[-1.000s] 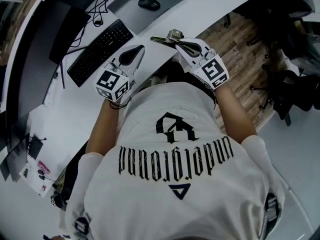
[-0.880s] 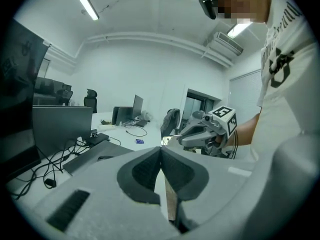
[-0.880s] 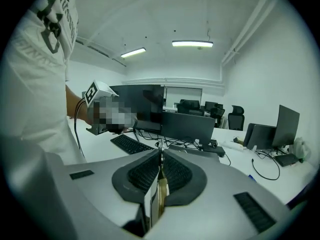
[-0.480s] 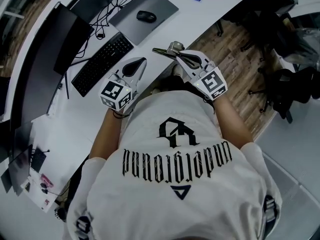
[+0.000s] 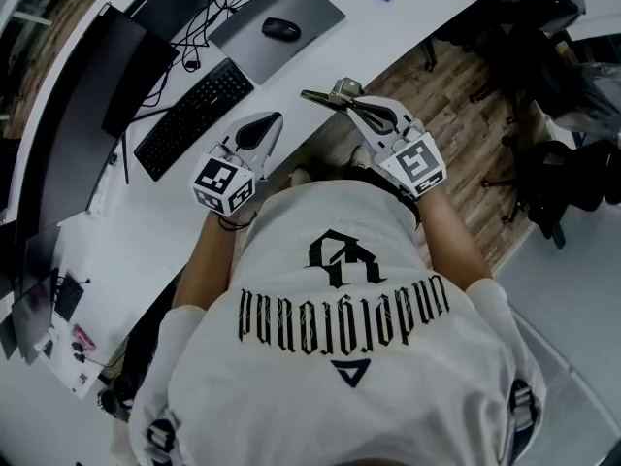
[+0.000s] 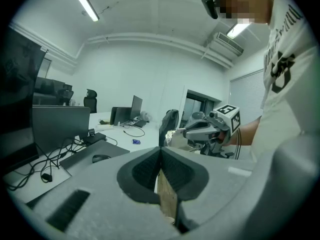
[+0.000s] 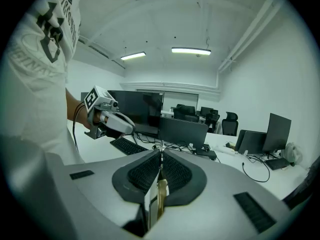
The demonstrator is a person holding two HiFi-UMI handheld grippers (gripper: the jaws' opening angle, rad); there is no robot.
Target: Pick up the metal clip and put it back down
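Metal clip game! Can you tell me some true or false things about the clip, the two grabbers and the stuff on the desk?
1. The right gripper is pinching the metal clip. True.
2. The left gripper is holding the computer mouse. False: its jaws are together with nothing between them, and the mouse lies well away from it on the desk.
3. The keyboard is black. True.
4. The mouse sits on top of the keyboard. False: it sits on a grey mat beside the keyboard.
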